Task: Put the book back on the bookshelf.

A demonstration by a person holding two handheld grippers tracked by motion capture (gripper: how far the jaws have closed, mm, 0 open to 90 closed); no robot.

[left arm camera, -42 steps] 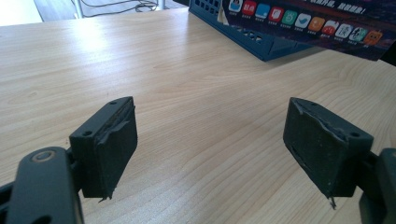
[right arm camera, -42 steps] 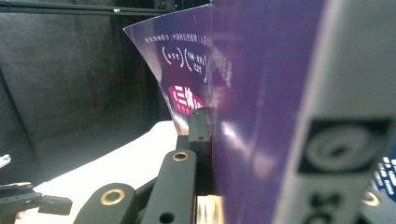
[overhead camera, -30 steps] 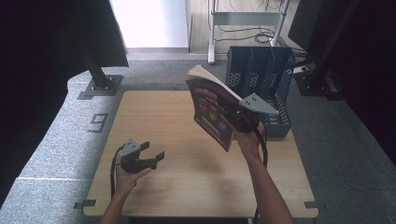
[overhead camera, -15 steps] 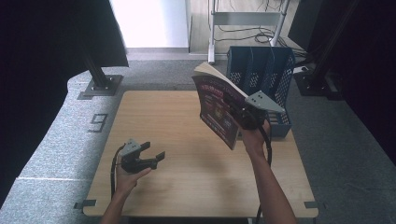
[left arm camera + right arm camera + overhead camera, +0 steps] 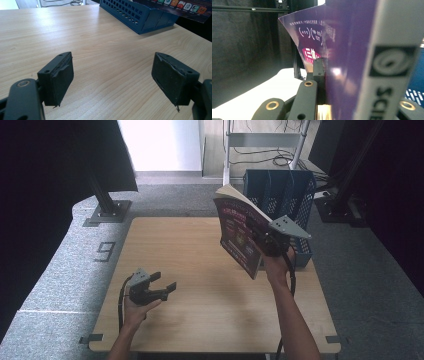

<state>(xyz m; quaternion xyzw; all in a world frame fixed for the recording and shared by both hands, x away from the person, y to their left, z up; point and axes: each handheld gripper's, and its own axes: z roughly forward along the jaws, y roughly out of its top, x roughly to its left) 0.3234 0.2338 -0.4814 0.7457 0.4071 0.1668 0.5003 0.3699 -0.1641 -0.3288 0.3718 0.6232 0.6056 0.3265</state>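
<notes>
Now right gripper (image 5: 266,239) holds the book (image 5: 239,231) beside rack (image 5: 280,200)

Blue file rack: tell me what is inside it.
The blue file rack shows bare dividers and no contents in its far slots. The book held by the right gripper covers its near left part.

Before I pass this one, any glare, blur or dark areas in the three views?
High view: both sides fall into black; bright patch beyond the table. Left gripper view: sharp, soft sheen on the wood near the blue file rack. Right gripper view: the book is so close it blurs, with glare on its purple cover.
</notes>
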